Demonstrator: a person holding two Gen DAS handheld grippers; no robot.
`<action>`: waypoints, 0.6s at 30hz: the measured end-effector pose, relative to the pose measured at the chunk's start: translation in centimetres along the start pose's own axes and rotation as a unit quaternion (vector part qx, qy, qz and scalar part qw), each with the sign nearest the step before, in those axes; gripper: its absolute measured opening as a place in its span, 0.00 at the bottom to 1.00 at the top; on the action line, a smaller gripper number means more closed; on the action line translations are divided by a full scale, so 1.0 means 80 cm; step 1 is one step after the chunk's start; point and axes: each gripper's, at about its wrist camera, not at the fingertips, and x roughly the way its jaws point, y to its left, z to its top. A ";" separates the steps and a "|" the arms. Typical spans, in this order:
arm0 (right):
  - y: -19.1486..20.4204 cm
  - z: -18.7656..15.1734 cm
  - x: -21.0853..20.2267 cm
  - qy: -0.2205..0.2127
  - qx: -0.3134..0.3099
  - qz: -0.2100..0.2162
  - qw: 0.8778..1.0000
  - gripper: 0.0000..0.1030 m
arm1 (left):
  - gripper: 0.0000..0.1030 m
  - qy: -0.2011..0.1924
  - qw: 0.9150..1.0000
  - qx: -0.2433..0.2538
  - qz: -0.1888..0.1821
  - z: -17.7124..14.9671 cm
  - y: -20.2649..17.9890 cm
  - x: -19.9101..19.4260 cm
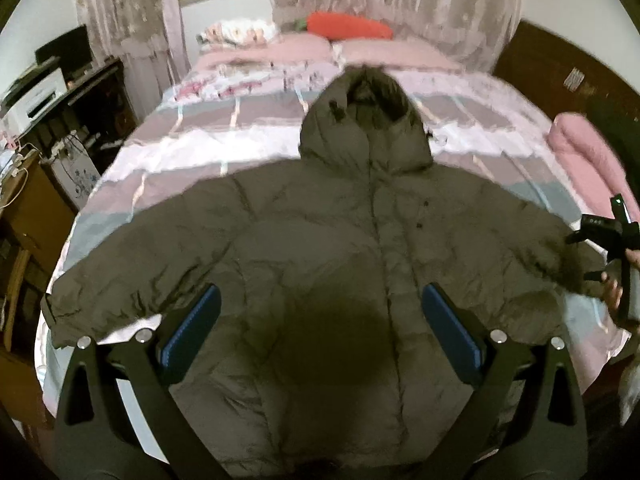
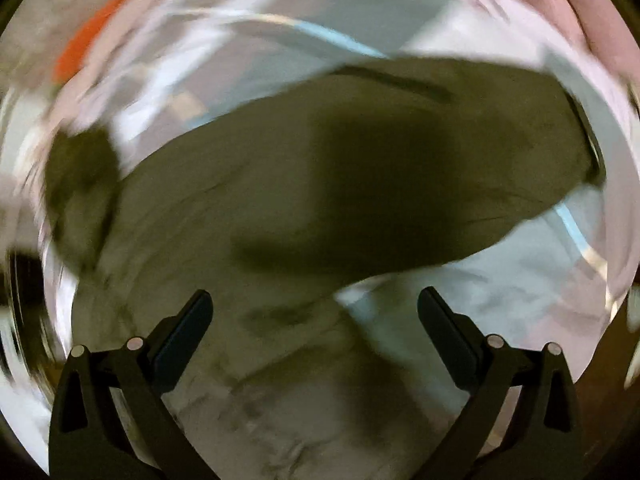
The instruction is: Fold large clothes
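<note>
An olive-brown hooded puffer jacket (image 1: pixel 320 220) lies face up and spread flat on the bed, hood towards the pillows, both sleeves stretched out sideways. My left gripper (image 1: pixel 320 312) hovers open and empty above the jacket's lower front. My right gripper (image 2: pixel 316 316) is open and empty above the jacket's right sleeve (image 2: pixel 360 168), with the cuff to the right. This view is motion-blurred. In the left wrist view the right gripper's body (image 1: pixel 612 240) shows beside the right sleeve's end.
The bed (image 1: pixel 168 168) has a pink, grey and white patterned cover. Pink pillows and an orange carrot plush (image 1: pixel 348 28) lie at its head. A rolled pink blanket (image 1: pixel 588 152) sits at the right edge. A dark desk with a printer (image 1: pixel 36 92) stands to the left.
</note>
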 end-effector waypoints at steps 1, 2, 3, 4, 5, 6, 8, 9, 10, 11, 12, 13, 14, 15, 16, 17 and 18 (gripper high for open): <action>-0.015 0.013 0.013 0.015 0.020 0.001 1.000 0.99 | 0.98 0.010 1.000 -0.001 -0.001 0.004 -0.004 0.008; -0.022 0.019 0.021 0.023 0.029 0.003 0.999 0.99 | 0.98 0.018 1.000 -0.005 -0.004 0.007 -0.009 0.015; -0.032 0.030 0.030 0.027 0.039 0.009 0.999 0.99 | 0.98 0.026 1.000 -0.008 -0.007 0.010 -0.019 0.022; -0.041 0.043 0.036 0.024 0.051 0.019 0.998 0.99 | 0.98 0.035 0.999 -0.007 -0.012 0.014 -0.030 0.030; -0.049 0.051 0.038 0.019 0.061 0.027 0.998 0.99 | 0.98 0.042 0.999 -0.005 -0.015 0.016 -0.037 0.036; -0.059 0.061 0.039 0.013 0.075 0.034 0.997 0.99 | 0.98 0.056 0.998 0.001 -0.017 0.018 -0.051 0.044; -0.084 0.077 0.037 0.003 0.107 0.038 0.993 0.99 | 0.98 0.074 0.997 0.012 -0.027 0.022 -0.065 0.052; -0.102 0.082 0.034 -0.001 0.133 0.049 0.990 0.99 | 0.98 0.076 0.996 0.023 -0.034 0.020 -0.075 0.050; -0.124 0.085 0.031 0.000 0.164 0.077 0.984 0.99 | 0.98 0.074 0.996 0.029 -0.034 0.023 -0.076 0.048; -0.139 0.084 0.030 0.003 0.186 0.102 0.977 0.99 | 0.98 0.068 0.996 0.036 -0.034 0.021 -0.077 0.045; -0.158 0.084 0.027 0.005 0.208 0.118 0.971 0.99 | 0.98 0.063 0.997 0.043 -0.033 0.020 -0.077 0.040; -0.179 0.084 0.018 -0.001 0.224 0.098 0.970 0.99 | 0.98 0.062 0.997 0.046 -0.031 0.022 -0.074 0.038; -0.196 0.085 0.010 -0.007 0.233 0.080 0.969 0.99 | 0.98 0.061 0.997 0.046 -0.029 0.022 -0.069 0.036; -0.215 0.084 0.001 -0.011 0.243 0.069 0.968 0.99 | 0.98 0.063 0.997 0.044 -0.027 0.020 -0.061 0.033; -0.242 0.082 -0.012 -0.016 0.259 0.065 0.964 0.99 | 0.98 0.068 0.996 0.041 -0.026 0.022 -0.054 0.034; -0.260 0.079 -0.021 -0.023 0.270 0.054 0.961 0.99 | 0.98 0.075 0.996 0.035 -0.026 0.022 -0.046 0.034; -0.282 0.076 -0.031 -0.033 0.282 0.030 0.958 0.99 | 0.98 0.082 0.996 0.023 -0.029 0.022 -0.036 0.033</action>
